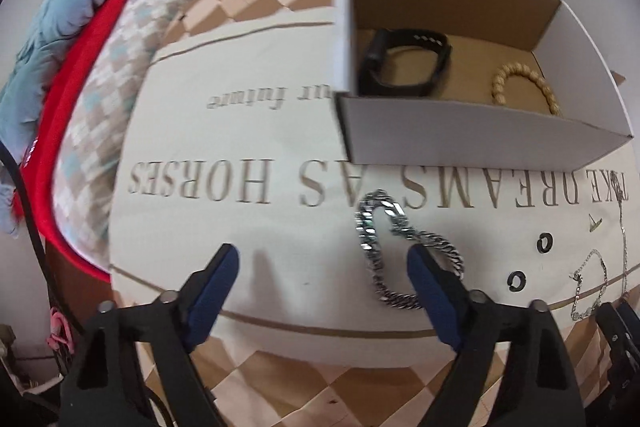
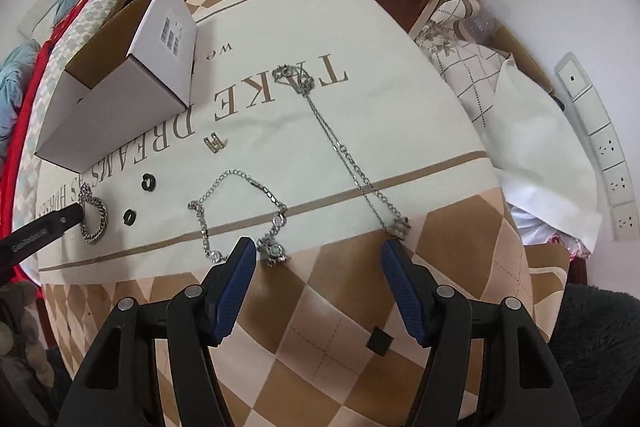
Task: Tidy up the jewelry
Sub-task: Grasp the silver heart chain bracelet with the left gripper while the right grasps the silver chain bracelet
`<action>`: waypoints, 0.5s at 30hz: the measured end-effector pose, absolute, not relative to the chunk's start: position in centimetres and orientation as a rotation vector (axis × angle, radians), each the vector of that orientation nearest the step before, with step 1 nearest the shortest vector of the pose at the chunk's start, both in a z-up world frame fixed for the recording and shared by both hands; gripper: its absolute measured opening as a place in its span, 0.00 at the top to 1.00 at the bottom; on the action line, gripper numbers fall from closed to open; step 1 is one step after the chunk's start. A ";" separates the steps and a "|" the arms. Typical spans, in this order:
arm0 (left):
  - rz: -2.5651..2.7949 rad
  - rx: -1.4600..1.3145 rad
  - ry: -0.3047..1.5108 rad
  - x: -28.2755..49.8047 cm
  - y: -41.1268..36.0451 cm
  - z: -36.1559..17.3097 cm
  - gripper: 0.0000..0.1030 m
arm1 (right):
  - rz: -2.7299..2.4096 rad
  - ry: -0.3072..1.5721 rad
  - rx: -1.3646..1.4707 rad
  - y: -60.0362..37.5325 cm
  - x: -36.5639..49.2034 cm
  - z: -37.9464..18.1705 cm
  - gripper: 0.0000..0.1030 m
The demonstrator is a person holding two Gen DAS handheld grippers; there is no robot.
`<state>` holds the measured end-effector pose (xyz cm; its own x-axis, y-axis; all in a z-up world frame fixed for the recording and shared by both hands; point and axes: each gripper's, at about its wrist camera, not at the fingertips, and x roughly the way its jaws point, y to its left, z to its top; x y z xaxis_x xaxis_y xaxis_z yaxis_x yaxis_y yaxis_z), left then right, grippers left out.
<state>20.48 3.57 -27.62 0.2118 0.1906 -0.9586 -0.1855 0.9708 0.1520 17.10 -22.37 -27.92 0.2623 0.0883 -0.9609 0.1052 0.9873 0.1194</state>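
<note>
A white cardboard box point(image 1: 460, 131) stands on a cream printed cloth point(image 1: 280, 267). It holds a black watch band point(image 1: 404, 63) and a tan beaded bracelet point(image 1: 524, 87). My left gripper point(image 1: 324, 259) is open just above the cloth, and a chunky silver chain point(image 1: 380, 251) lies against its right finger. My right gripper point(image 2: 319, 251) is open too. A thin charm bracelet point(image 2: 240, 203) ends just inside its left finger. The pendant of a long silver necklace point(image 2: 344, 151) lies by its right fingertip. Two black rings point(image 2: 147, 182) point(image 2: 130, 216) and a gold H-shaped piece point(image 2: 214, 143) lie between the chains.
Folded blankets point(image 1: 100, 75) in red, blue and check are piled left of the box. A floral cushion point(image 2: 460, 39) and white paper point(image 2: 532, 147) sit off the cloth's right edge. A power strip point(image 2: 600, 147) is on the wall. A small black square point(image 2: 380, 341) lies on the checked border.
</note>
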 end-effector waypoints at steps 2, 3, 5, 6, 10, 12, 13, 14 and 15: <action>0.225 0.011 1.324 20.5 3.0 -27.9 0.43 | -0.018 1.303 0.150 -21.9 17.2 -27.9 0.34; 0.211 0.011 1.310 20.5 2.9 -27.8 0.60 | -0.019 1.302 0.141 -21.7 17.3 -27.9 0.34; 0.168 0.005 1.309 20.5 2.4 -27.6 0.94 | -0.016 1.300 0.127 -21.5 17.4 -27.9 0.34; 0.165 0.016 1.318 20.4 2.1 -27.6 0.94 | -0.017 1.299 0.121 -21.4 17.4 -27.9 0.34; 0.153 0.053 1.320 18.9 1.6 -27.5 0.95 | -0.018 1.298 0.068 -20.9 17.5 -28.0 0.34; 0.150 0.048 1.325 17.7 1.6 -27.5 0.95 | -0.011 1.287 0.034 -20.4 17.3 -28.0 0.35; 0.153 0.047 1.328 16.7 1.7 -27.4 0.95 | 0.000 1.280 0.024 -20.2 17.2 -28.0 0.36; 0.157 0.048 1.330 16.2 2.1 -27.5 0.95 | 0.013 1.269 0.011 -19.9 17.1 -27.9 0.38; 0.157 0.039 1.332 15.5 2.2 -27.5 0.95 | 0.022 1.262 0.002 -19.7 17.1 -27.8 0.45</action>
<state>15.48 2.19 -27.50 0.2275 0.1360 -0.9642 -0.0912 0.9888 0.1180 17.14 -19.66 -27.79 0.3033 0.0177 -0.9527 -0.0154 0.9998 0.0136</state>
